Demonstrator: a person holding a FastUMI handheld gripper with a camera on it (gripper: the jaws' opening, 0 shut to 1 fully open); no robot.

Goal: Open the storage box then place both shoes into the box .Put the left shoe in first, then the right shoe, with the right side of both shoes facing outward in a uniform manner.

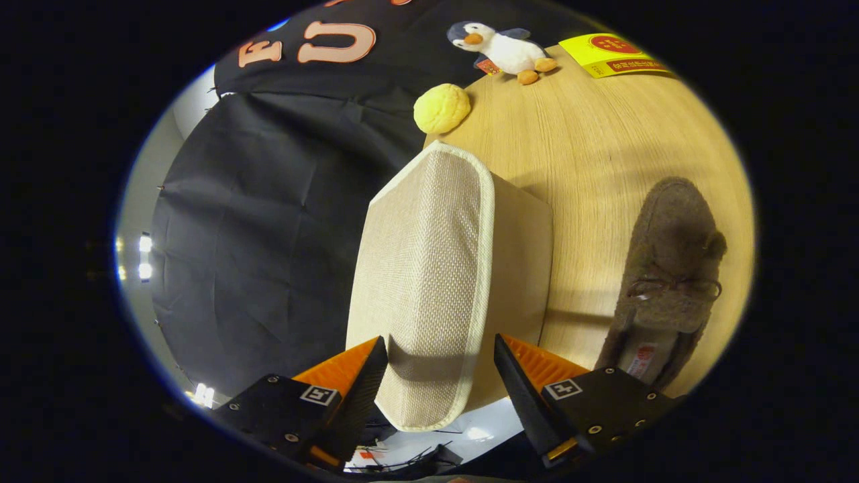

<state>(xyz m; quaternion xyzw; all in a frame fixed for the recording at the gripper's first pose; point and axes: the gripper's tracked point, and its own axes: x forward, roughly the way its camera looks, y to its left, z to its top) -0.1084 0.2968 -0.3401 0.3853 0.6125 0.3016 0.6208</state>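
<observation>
Step in hand, by my reading: opening the storage box (429, 282), a beige woven fabric box with a pale piped edge that stands on the wooden table (604, 154). The view is rolled well over to 1 side, so the table runs up the frame and the box's woven panel, probably the lid or a flap, faces the camera. The gripper (441, 365) sits with its 2 fingers spread, 1 on each side of the near end of that panel; a gap shows between each finger and the fabric, so nothing is pinched yet. To do this well, I would close on the piped rim near the corner rather than on the slack weave, since the cloth looks soft and likely to fold or slip, then swing the flap along its hinge line instead of pulling straight, so the light box does not drag across the table. I cannot tell from here which edge is hinged. 1 brown moccasin-type shoe (664, 282) with a small lace bow lies on the table just beside the box, beyond the finger on that side; whether it is the left or right shoe is unclear. Further off sit a yellow bun-like ball (441, 107) at the table edge, a penguin plush (500, 48) and a yellow packet (612, 55), all well apart from the work.
</observation>
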